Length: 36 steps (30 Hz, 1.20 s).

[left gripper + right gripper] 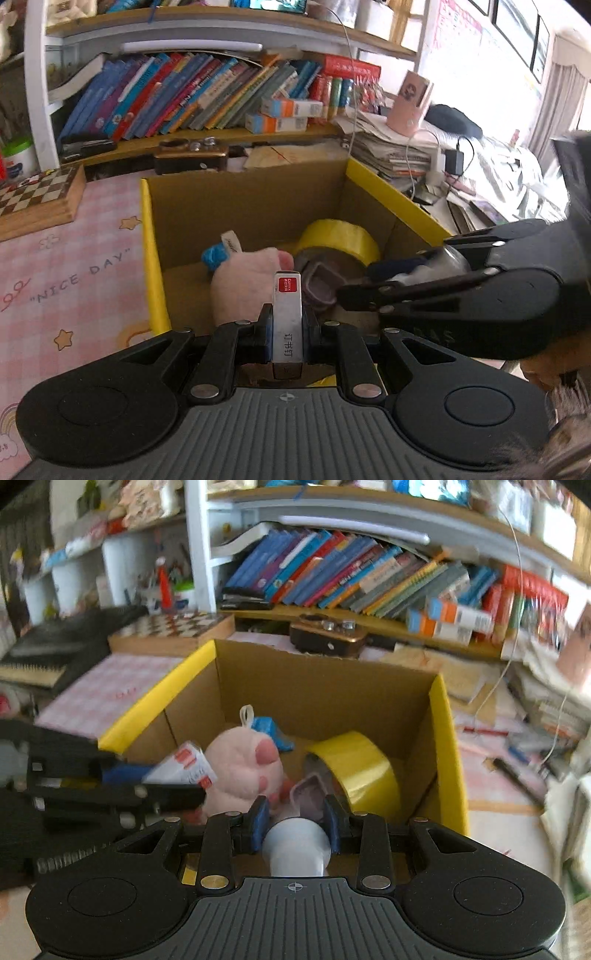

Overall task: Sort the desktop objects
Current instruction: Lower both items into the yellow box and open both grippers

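A cardboard box with yellow-taped rims (pixel 391 192) (pixel 155 698) stands open on the desk. Inside lie a pink plush toy (pixel 243 277) (pixel 243 771), a yellow tape roll (pixel 340 236) (pixel 365 768), a blue item (pixel 212 256) (pixel 267 727) and a small purple case (pixel 319 284) (pixel 308 794). My left gripper (pixel 287 325) is shut on a white staples box with a red label (pixel 287 314) (pixel 184 766), held over the box's near edge. My right gripper (pixel 295 821) is shut on a white cylindrical bottle (pixel 297 843) (pixel 443 260), also over the box.
A pink checked desk mat (pixel 66 277) lies left of the box. A wooden chessboard (pixel 37 199) (pixel 177 631), a brown gadget (pixel 190 155) and a shelf of books (pixel 192 96) stand behind. Paper stacks and cables (pixel 406 147) crowd the right.
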Each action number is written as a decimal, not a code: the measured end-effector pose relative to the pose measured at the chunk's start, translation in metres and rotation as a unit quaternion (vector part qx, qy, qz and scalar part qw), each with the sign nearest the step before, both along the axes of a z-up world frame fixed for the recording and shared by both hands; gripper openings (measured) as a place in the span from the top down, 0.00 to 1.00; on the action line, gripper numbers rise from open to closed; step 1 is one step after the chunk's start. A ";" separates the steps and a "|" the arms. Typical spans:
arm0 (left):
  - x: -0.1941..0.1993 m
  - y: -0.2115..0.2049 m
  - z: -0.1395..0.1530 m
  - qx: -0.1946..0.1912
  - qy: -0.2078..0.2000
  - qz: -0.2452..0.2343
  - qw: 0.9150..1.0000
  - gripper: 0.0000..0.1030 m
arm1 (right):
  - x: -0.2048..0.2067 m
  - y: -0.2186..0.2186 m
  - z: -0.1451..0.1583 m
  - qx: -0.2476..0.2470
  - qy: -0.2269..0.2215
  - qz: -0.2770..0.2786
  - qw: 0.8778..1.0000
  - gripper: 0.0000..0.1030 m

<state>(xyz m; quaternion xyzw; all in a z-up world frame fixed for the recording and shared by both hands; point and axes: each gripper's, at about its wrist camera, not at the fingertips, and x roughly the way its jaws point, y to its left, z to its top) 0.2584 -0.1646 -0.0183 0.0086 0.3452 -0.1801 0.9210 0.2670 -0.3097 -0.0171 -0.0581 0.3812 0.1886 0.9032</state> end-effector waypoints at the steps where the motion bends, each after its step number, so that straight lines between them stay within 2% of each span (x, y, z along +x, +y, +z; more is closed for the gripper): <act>1: 0.001 0.000 0.000 0.000 0.000 0.001 1.000 0.87 | 0.001 0.000 0.000 -0.001 0.000 0.003 1.000 0.70; 7: 0.006 -0.005 -0.004 0.006 0.005 -0.004 1.000 0.87 | 0.010 0.001 -0.004 0.004 0.021 0.010 1.000 0.70; 10: 0.007 -0.004 -0.004 -0.001 0.006 -0.008 1.000 0.87 | 0.019 -0.006 -0.014 0.033 0.057 -0.011 0.998 0.69; 14: 0.006 -0.005 -0.005 0.000 0.001 -0.006 1.000 0.84 | 0.020 -0.009 -0.017 0.046 0.064 -0.018 0.997 0.68; 19: 0.001 -0.007 -0.001 0.008 -0.011 -0.001 1.000 0.76 | 0.016 -0.013 -0.017 0.048 0.063 -0.033 0.996 0.56; 21: -0.002 -0.005 0.003 0.005 -0.018 0.001 1.000 0.70 | 0.012 -0.015 -0.014 0.057 0.058 -0.040 0.996 0.56; 22: -0.005 -0.004 0.006 0.003 -0.023 0.003 1.000 0.59 | 0.009 -0.017 -0.012 0.063 0.056 -0.044 0.995 0.56; 23: -0.008 -0.001 0.008 0.005 -0.028 0.018 0.999 0.37 | 0.005 -0.020 -0.009 0.073 0.052 -0.047 0.995 0.56; 24: -0.011 0.004 0.011 0.003 -0.036 0.037 0.999 0.25 | 0.002 -0.023 -0.007 0.085 0.048 -0.048 0.994 0.54; 26: -0.020 0.014 0.017 -0.029 -0.054 0.041 0.997 0.11 | -0.006 -0.027 -0.001 0.102 0.037 -0.049 0.993 0.44; 28: -0.026 0.020 0.024 -0.048 -0.056 0.051 0.996 0.09 | -0.014 -0.026 0.005 0.104 0.021 -0.051 0.993 0.39; 36: -0.055 0.026 0.044 -0.068 -0.100 0.072 0.990 0.00 | -0.042 -0.022 0.025 0.093 -0.042 -0.046 0.994 0.25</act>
